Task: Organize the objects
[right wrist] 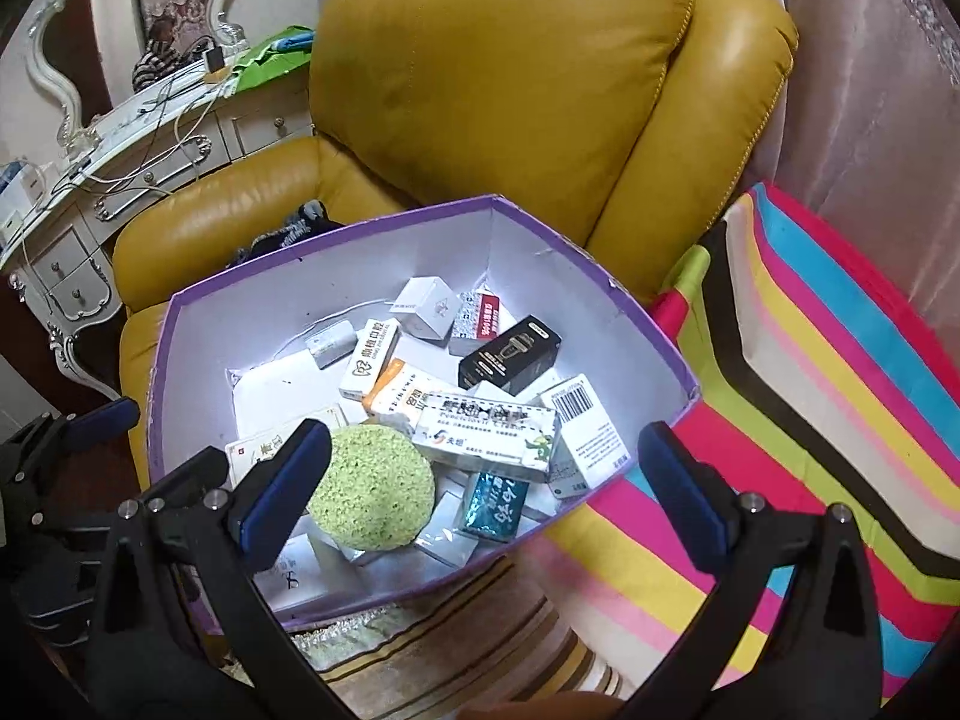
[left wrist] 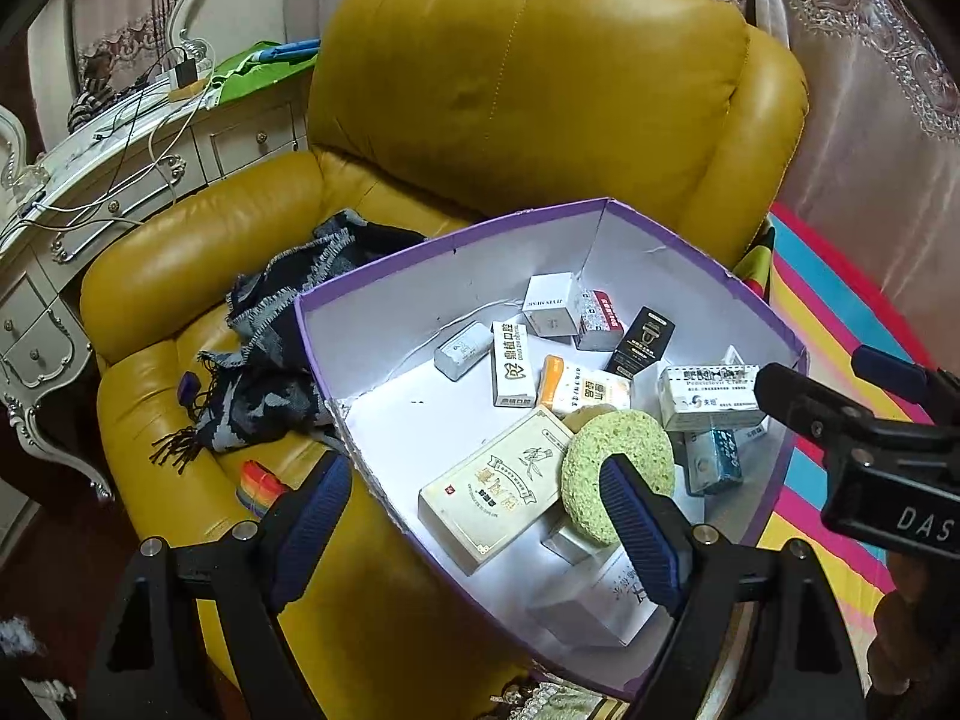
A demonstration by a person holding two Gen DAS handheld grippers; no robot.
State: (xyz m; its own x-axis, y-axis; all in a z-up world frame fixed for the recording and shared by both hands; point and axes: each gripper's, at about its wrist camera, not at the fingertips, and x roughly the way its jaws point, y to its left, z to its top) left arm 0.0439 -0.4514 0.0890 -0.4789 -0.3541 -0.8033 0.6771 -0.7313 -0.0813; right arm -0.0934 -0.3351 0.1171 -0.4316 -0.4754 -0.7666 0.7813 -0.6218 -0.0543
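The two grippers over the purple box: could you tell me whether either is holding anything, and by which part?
Nothing is held. The left gripper and right gripper are both open above the purple box.

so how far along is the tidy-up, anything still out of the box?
Looks mostly done: the purple box on the yellow armchair already holds the small cartons and the green sponge. In hand: nothing; left gripper and right gripper both hover with jaws open. Possibly left: the scarf and a small rainbow-striped item on the seat, outside the box.
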